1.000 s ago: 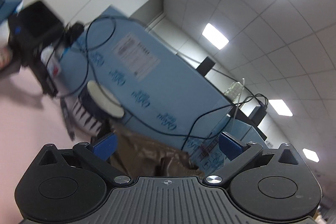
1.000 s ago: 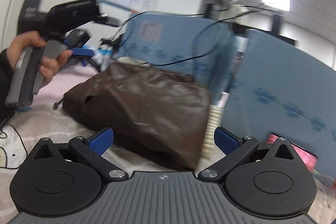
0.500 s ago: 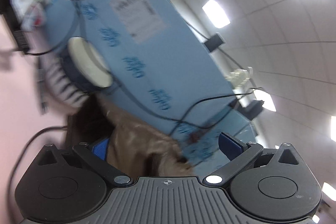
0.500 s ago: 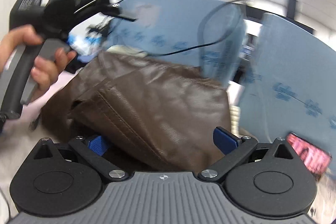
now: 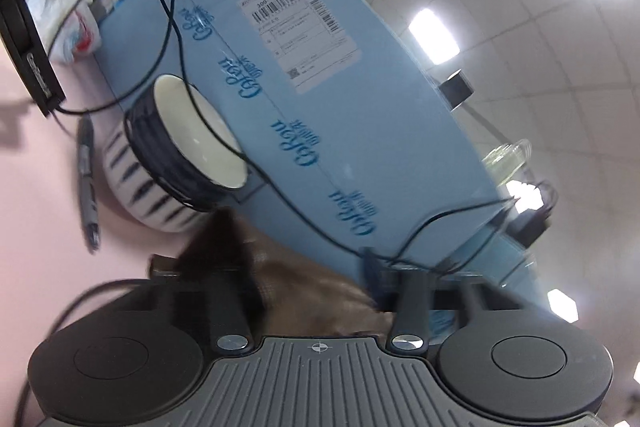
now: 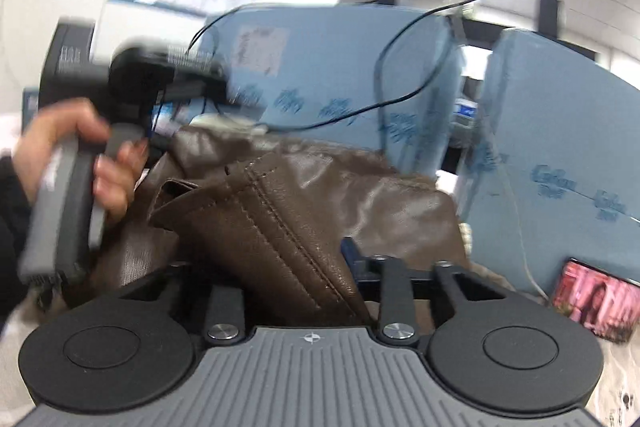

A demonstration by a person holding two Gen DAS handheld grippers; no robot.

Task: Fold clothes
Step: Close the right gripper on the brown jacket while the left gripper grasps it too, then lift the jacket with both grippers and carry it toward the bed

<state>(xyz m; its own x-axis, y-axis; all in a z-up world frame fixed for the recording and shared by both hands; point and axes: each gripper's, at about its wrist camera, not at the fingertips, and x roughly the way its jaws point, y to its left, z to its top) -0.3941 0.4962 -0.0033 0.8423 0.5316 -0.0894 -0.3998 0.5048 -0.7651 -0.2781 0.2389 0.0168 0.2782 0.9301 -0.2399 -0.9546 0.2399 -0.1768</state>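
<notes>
A brown leather garment (image 6: 320,195) lies bunched on the table, its stitched edge running into my right gripper (image 6: 296,259). That gripper's jaws are closing, with the seam between them and a blue pad (image 6: 349,251) against the leather. In the left wrist view the garment (image 5: 304,291) fills the gap of my left gripper (image 5: 316,279), whose jaws are also closing on it; its pads are hidden by the fabric. From the right wrist view the left gripper (image 6: 160,83) appears blurred at the garment's far left end, held by a person's hand (image 6: 76,143).
Two stacked bowls (image 5: 180,163) and a pen (image 5: 86,167) lie on the pink cover (image 5: 40,247) just past the garment. Blue foam boards (image 5: 340,107) with black cables (image 5: 172,7) wall off the back. A phone (image 6: 592,303) leans at the right.
Both grippers pushed forward onto the garment and their jaws went from wide open to closed in on the leather. The garment's edge now sits bunched up between the fingers.
</notes>
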